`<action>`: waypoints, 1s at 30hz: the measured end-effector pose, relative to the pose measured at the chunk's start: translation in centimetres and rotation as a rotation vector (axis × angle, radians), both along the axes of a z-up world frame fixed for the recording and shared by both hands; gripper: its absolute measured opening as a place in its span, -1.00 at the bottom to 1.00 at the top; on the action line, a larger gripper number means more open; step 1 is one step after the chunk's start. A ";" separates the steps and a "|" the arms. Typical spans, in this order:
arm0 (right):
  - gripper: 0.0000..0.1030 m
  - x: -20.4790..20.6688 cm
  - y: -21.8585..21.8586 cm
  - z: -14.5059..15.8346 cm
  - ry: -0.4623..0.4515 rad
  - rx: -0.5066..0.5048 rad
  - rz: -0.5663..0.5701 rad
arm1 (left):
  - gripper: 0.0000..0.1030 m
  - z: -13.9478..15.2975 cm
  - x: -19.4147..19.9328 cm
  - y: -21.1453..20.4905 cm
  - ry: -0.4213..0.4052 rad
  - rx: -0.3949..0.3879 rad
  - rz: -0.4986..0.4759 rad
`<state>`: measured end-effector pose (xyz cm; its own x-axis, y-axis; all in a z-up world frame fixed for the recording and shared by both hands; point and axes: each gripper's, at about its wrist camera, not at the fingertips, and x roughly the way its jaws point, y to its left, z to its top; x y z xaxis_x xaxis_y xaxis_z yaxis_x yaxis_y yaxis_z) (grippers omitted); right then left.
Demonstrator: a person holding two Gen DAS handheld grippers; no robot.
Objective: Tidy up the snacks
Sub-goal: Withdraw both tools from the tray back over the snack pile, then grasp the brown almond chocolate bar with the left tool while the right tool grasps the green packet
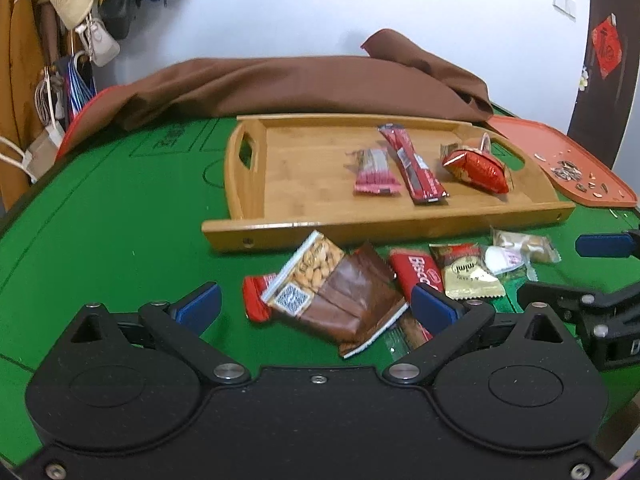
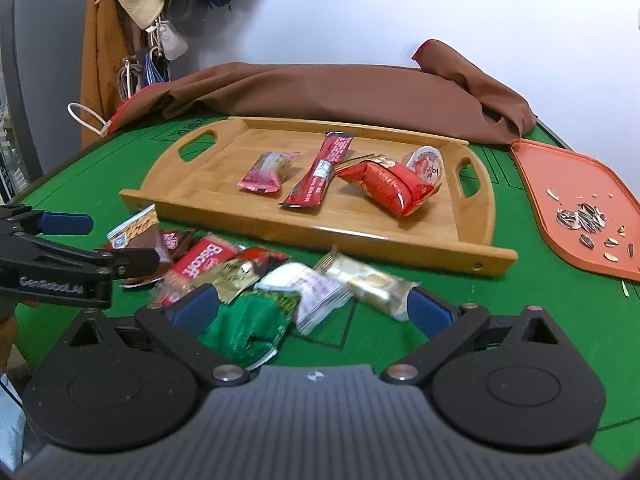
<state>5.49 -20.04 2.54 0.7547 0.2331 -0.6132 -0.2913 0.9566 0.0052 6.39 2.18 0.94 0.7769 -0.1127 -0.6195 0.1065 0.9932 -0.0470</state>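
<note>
Snacks part sorted: four packets lie in wooden tray (image 2: 472, 236) mid-frame; loose snack pile (image 2: 280, 280) remains on table (image 1: 100, 220) below it; left gripper (image 1: 316, 306) and right gripper (image 2: 312, 306) jaws spread, empty

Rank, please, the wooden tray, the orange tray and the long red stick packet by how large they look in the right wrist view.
1. wooden tray, clearly largest.
2. orange tray, though it runs off the picture's edge.
3. long red stick packet, lying on the wooden tray, smallest.
</note>
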 end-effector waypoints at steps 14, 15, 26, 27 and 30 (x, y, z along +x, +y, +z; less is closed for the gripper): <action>1.00 -2.1 2.5 -1.5 -0.042 -0.058 0.014 | 0.96 -0.8 1.0 0.4 0.048 -0.077 0.041; 1.00 -2.1 2.7 -1.7 -0.040 -0.062 0.015 | 0.96 -0.8 1.2 0.5 0.055 -0.086 0.046; 1.00 -2.3 3.0 -2.0 -0.034 -0.070 0.035 | 0.97 -1.2 1.8 0.1 0.066 -0.075 0.072; 1.00 -2.3 3.1 -2.0 -0.035 -0.074 0.037 | 0.97 -1.2 1.8 0.0 0.067 -0.075 0.075; 1.00 -2.3 3.3 -2.0 -0.038 -0.083 0.040 | 0.97 -1.2 1.8 0.0 0.067 -0.074 0.083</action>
<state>3.17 -16.78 0.51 0.7690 0.2129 -0.6028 -0.3274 0.9410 -0.0853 8.23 2.18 -0.23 0.7424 -0.0969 -0.6629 0.0179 0.9920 -0.1250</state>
